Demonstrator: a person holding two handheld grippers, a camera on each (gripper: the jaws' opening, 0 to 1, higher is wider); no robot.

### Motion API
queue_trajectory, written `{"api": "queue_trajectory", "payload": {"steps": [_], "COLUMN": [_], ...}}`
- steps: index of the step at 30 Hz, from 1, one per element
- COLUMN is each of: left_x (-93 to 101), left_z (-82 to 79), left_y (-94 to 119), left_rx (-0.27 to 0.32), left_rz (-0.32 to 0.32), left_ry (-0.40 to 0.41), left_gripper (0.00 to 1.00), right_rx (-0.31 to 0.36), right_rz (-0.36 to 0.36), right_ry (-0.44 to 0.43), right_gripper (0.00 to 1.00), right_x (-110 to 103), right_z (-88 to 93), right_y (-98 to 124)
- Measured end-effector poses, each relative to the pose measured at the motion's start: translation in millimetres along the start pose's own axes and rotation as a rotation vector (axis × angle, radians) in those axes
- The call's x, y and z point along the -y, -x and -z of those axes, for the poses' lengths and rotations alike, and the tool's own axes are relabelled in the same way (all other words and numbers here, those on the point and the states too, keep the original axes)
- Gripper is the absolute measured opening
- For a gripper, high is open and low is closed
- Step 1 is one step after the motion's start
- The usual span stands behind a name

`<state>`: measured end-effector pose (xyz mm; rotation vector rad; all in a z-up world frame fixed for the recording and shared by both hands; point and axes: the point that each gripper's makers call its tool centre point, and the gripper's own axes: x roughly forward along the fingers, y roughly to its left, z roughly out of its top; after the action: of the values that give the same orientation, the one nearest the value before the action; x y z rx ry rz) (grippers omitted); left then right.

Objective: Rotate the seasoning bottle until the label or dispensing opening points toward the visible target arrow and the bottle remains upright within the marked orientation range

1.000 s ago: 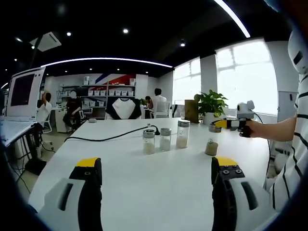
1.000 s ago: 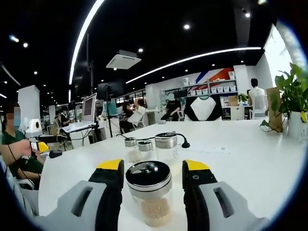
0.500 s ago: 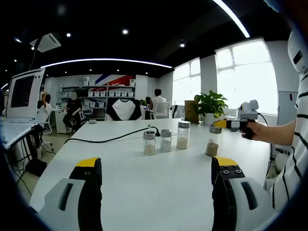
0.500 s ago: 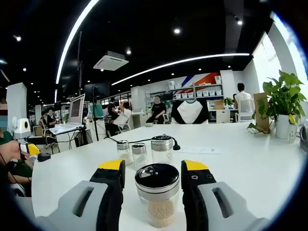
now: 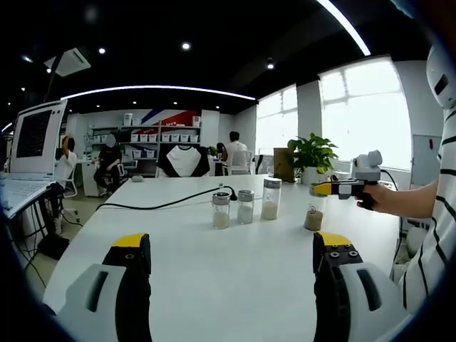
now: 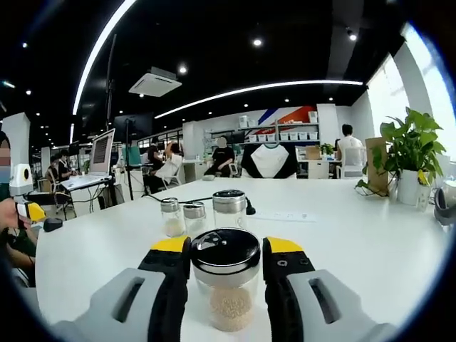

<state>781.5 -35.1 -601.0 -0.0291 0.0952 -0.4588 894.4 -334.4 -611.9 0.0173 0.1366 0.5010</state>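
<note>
On the white table [image 6: 370,242], the seasoning bottle [image 6: 226,285] stands upright nearest the right gripper [image 6: 226,260], in front of three glass jars [image 6: 191,215]. The right gripper's jaws pinch it just under its metal lid, so the turning step seems in hand. No target arrow shows; next comes a level twist. The left gripper [image 5: 231,260] hangs spread, well short of the jars.

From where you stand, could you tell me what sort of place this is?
Most likely an open-plan office or lab workspace. A long white table stands in front, a laptop sits at its edge, shelves of storage bins line the far wall, and people sit at desks further back.
</note>
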Motion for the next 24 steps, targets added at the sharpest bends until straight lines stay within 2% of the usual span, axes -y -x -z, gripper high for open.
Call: {"api": "queue_trajectory", "payload": {"steps": [8,24], "left_x": [-1.1,-1.0], "left_z": [0.6,1.2], "left_y": [1.2,1.0], "left_rx": [0.0,-0.004], "left_rz": [-0.002,0.005], "left_ry": [0.0,-0.003], "left_gripper": [1.0,1.0], "right_rx": [0.02,0.035], "right_rz": [-0.026,-0.149], "right_ry": [0.007,0.018], "right_gripper": [0.38,0.37], "right_x": [-1.4,-1.5], "right_z": [-0.9,-0.8], "right_y": [-0.2,1.6]}}
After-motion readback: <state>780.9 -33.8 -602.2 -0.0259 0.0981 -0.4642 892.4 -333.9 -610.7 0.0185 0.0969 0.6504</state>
